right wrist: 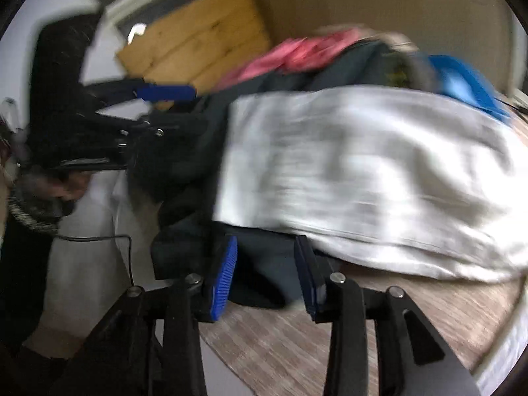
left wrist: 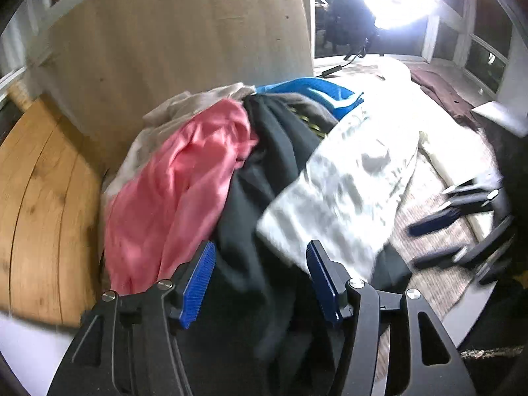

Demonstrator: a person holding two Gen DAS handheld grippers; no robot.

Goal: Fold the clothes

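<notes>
Wood-grain surface (right wrist: 330, 346) under glare from a bright window, tan panel and pale timber boards behind. Heaped on it, largest first: white-grey garment (left wrist: 346, 184), rumpled, draped over the near right of the heap and reaching down to the surface; dark garment (left wrist: 264, 178), running beneath the white one through the middle of the heap, a flap spilling off the near edge; pink garment (left wrist: 178, 184), bunched on the left slope; beige cloth (left wrist: 184, 105) behind the pink; blue item with white stripes (left wrist: 316, 92) at the back. Nothing folded as yet; heap unsorted. Left gripper (left wrist: 260, 280): jaws apart, poised over the dark garment near the pink one, no cloth pinched between the pads, fabric lying below and between them only. Right gripper (right wrist: 265, 270): jaws apart, set either side of the dark flap just under the hem of the white-grey garment, pads not seen pressing on it; contact hard to judge through blur. Step in hand, as a judgement: picking one garment out of the heap. Advice: settle on a single layer, close on a hem or corner rather than a thick bunch, lift clear so neighbours slide off, then spread flat on bare surface before any fold. Risk: dark flap and white hem overlap, so a deep bite may take both.
</notes>
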